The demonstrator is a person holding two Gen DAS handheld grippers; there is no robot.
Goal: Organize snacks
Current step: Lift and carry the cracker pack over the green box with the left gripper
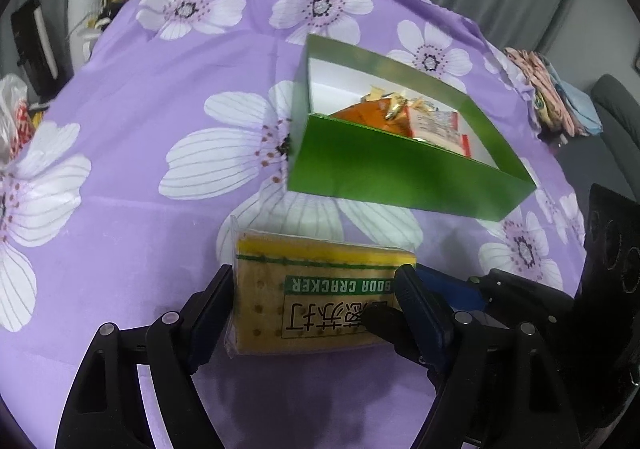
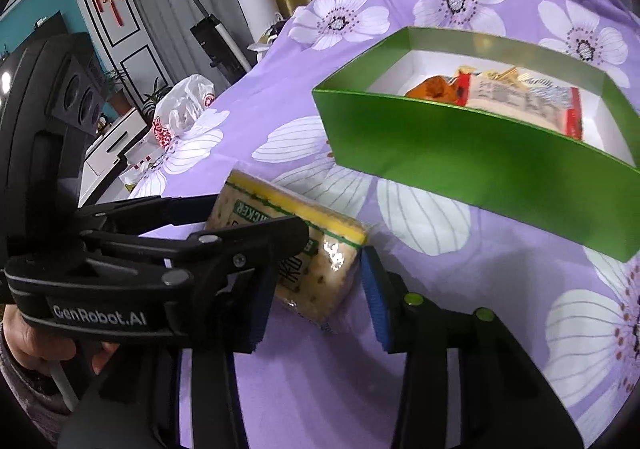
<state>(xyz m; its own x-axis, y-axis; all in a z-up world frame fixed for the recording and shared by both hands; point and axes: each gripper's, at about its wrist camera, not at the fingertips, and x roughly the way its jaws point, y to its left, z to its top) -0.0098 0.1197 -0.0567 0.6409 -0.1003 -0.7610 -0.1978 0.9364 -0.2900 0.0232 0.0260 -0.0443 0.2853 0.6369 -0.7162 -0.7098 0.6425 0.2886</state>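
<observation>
A yellow soda cracker pack point(image 1: 320, 289) sits between the fingers of my left gripper point(image 1: 312, 289), which is shut on its two ends just above the purple flowered cloth. From the right wrist view, my right gripper point(image 2: 316, 301) stands open around the near end of the cracker pack point(image 2: 320, 269); its blue pads point(image 2: 374, 297) flank the pack with a thin gap on the right side. The left gripper point(image 2: 258, 217) crosses in from the left. Beyond stands an open green box point(image 1: 400, 169) point(image 2: 460, 153) holding an orange packet point(image 1: 368, 115) and a white-and-red packet point(image 2: 520, 97).
A white plastic bag point(image 2: 188, 97) lies at the table's left edge, and folded cloths point(image 1: 536, 81) sit at the far right. A person's hand point(image 2: 24, 341) holds the left gripper's handle. Bare flowered cloth point(image 1: 160, 89) stretches left of the box.
</observation>
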